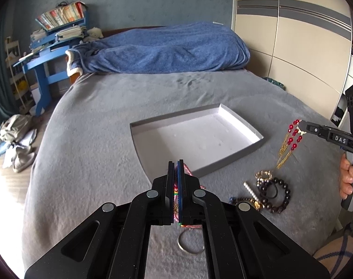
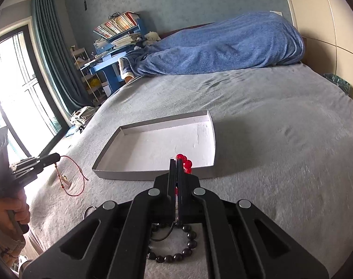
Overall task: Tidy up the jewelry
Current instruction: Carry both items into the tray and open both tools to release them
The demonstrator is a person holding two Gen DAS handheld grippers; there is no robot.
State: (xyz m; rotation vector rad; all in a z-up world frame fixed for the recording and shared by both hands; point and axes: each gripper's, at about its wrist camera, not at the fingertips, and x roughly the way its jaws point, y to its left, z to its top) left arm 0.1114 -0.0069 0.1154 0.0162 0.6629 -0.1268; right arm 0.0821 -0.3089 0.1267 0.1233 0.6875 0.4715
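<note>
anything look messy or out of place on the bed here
The tray has nothing in it, while the dark bead bracelets lie tangled in a heap on the grey blanket beside it, with a metal ring off by itself.

Home bedroom, wide bed (image 1: 106,121) under a grey cover, rumpled blue blanket (image 1: 167,48) along its far edge, blue desk (image 1: 46,69) stacked with books and papers, green curtains (image 2: 53,51) by a window, cream wardrobe doors (image 1: 292,34)
</note>
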